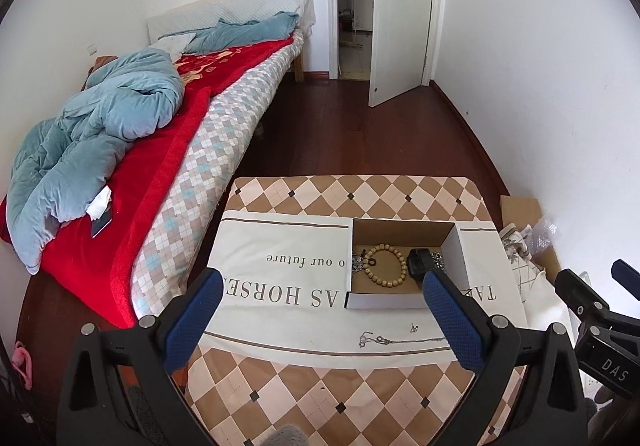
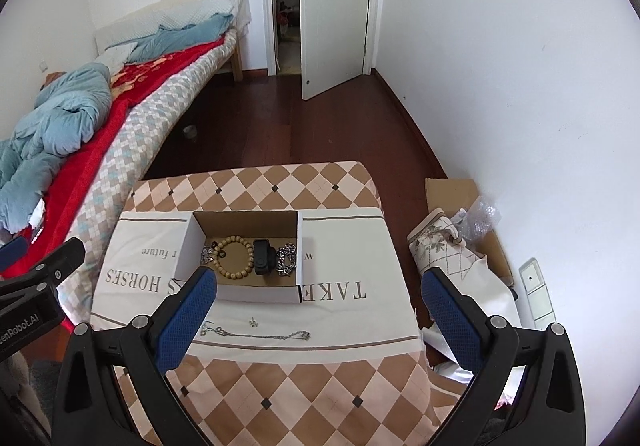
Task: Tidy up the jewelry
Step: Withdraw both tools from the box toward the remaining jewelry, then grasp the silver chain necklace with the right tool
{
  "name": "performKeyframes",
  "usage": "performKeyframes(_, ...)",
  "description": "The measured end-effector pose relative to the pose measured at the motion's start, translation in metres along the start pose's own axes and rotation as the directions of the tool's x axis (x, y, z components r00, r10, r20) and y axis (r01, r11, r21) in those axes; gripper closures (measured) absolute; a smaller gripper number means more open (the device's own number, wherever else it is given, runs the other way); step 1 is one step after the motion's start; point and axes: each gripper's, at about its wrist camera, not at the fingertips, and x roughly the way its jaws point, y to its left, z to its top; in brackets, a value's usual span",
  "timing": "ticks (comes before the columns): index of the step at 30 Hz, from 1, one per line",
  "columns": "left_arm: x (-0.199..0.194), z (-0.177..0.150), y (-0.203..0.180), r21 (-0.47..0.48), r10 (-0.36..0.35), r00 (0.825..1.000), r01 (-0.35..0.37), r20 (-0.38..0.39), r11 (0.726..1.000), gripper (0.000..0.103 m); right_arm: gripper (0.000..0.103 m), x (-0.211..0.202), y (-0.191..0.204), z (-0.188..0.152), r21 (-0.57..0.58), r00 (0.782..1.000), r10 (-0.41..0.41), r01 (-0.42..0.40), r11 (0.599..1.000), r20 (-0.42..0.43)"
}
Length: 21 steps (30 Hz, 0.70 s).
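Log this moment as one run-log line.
left gripper: open, empty | right gripper: open, empty | white cardboard box: wooden bead bracelet, black watch inside | thin silver chain necklace: outside, on cloth

In the left wrist view the right finger of the left tongs (image 1: 322,288) covers one end of the thin chain (image 1: 390,340) and the box's (image 1: 384,300) near corner. The small piece (image 1: 414,326) beside the chain is too tiny to identify. The cloth's lettering (image 1: 280,294) is partly hidden under the box.
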Motion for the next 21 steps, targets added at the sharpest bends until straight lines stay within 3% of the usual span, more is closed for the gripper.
performKeyframes(4,0.004,-0.011,0.007,-0.018,0.048,0.999,-0.048,0.002,0.999,0.001,0.0,0.009,-0.005,-0.012,0.017,0.999,0.023,-0.023,1.0,-0.032)
performKeyframes(9,0.048,-0.044,0.02,0.001,0.158,0.982,-0.159,-0.106,0.987,0.001,0.004,0.071,-0.018,-0.057,0.069,0.989,0.033,-0.023,0.997,-0.142)
performKeyframes(12,0.077,-0.064,0.027,0.018,0.199,0.963,-0.199,-0.182,0.98,0.001,0.023,0.126,-0.023,-0.09,0.113,0.97,0.071,-0.046,0.993,-0.232)
performKeyframes(16,0.098,-0.078,0.033,0.043,0.227,0.95,-0.223,-0.217,0.974,0.001,0.042,0.18,-0.026,-0.124,0.154,0.952,0.093,-0.05,0.987,-0.291)
performKeyframes(21,0.11,-0.079,0.039,0.061,0.25,0.941,-0.242,-0.229,0.968,0.001,0.052,0.202,-0.014,-0.136,0.156,0.957,0.111,-0.07,0.985,-0.268)
